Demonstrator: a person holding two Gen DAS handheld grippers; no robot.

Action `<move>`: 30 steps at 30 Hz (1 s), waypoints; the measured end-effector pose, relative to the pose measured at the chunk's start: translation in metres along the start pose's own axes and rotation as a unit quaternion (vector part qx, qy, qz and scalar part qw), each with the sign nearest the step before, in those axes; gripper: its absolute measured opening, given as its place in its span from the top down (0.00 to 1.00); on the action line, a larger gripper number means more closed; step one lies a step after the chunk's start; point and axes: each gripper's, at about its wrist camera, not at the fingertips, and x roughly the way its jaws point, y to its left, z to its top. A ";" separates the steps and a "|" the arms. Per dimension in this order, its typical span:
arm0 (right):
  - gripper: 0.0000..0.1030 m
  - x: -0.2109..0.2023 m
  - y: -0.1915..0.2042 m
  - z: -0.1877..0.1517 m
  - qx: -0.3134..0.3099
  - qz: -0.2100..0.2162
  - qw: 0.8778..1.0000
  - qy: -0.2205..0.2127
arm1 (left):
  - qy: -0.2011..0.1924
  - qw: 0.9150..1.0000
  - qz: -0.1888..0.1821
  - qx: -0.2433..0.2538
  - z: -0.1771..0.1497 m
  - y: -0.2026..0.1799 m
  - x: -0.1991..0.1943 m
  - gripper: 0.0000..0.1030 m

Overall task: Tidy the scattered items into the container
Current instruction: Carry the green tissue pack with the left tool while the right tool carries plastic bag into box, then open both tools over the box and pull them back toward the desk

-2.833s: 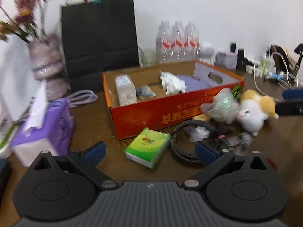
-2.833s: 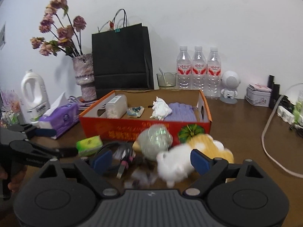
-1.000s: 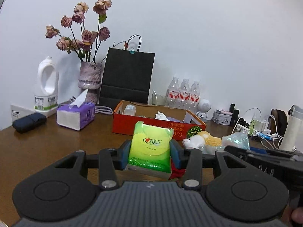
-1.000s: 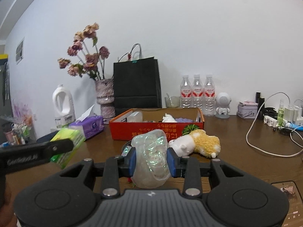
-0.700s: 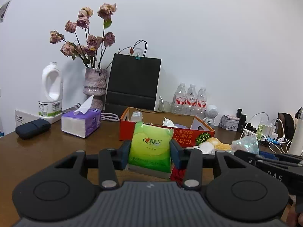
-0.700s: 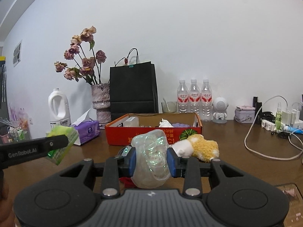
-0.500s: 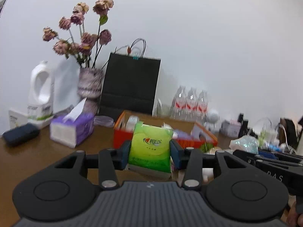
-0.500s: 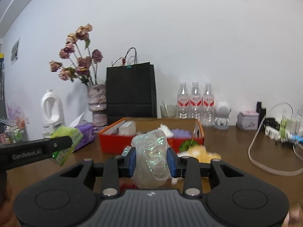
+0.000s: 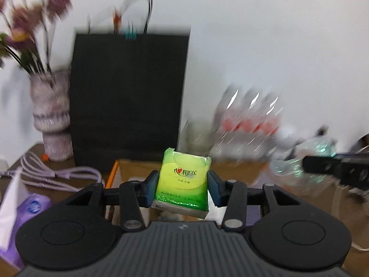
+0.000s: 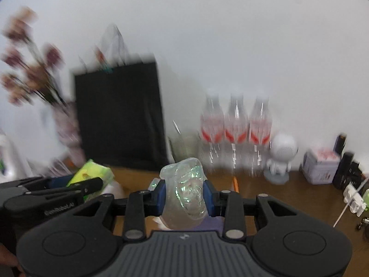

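My left gripper is shut on a green tissue pack and holds it over the near end of the orange cardboard box. My right gripper is shut on a crumpled iridescent plastic wrap, also above the box, whose far edge shows behind it. The right gripper with the wrap shows at the right of the left wrist view. The left gripper and green pack show at the left of the right wrist view. The box contents are mostly hidden under the grippers.
Behind the box stand a black paper bag, a vase of dried flowers and three water bottles. A purple tissue box and purple cable lie left. A white robot figure, a tin and chargers are right.
Both grippers have moved forward from in front of the box to over it, each still holding its item. The views are now blurred from motion.
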 end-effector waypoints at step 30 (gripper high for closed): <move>0.22 0.045 -0.010 0.091 0.030 -0.043 0.987 0.152 | 0.181 0.981 0.071 -0.026 0.096 0.023 0.020 0.33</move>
